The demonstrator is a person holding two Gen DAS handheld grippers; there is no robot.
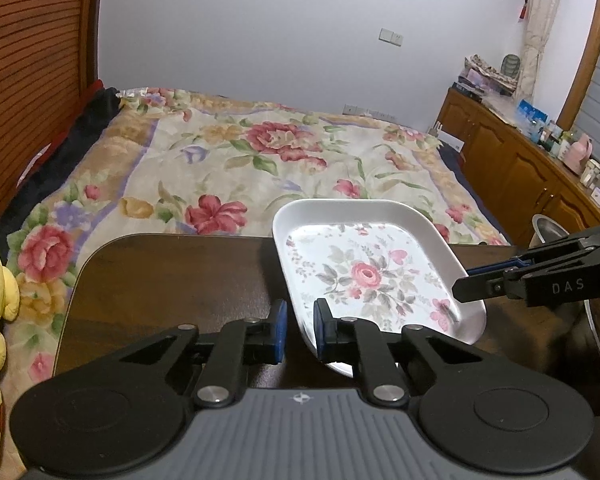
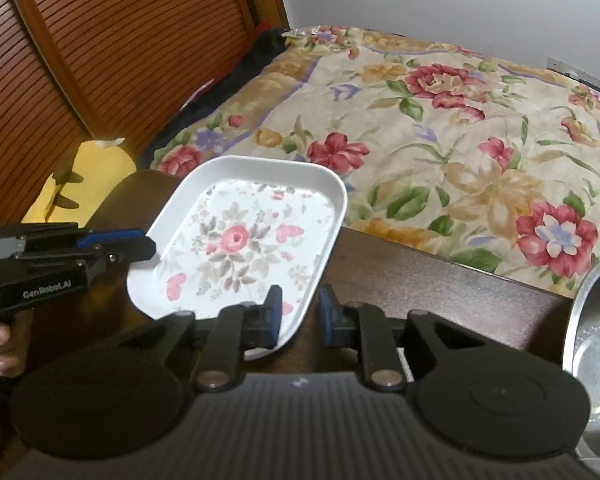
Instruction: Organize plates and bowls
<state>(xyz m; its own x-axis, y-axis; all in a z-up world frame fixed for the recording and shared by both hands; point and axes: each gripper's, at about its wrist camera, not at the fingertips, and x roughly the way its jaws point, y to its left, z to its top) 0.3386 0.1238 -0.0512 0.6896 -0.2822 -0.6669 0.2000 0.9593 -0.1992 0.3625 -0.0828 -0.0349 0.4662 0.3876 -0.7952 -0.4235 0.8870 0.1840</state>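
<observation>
A dark wooden table [image 2: 420, 276] carries a floral rectangular plate [image 2: 244, 240] and a steel bowl [image 2: 596, 352].

Bare table [image 1: 160, 280] left of floral plate [image 1: 364, 272], metal bowl [image 2: 596, 340] crowding right edge

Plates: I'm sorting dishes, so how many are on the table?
1: a floral plate at the table's far edge, between both tongs. A steel bowl sits at the right; more may be out of frame.
</observation>
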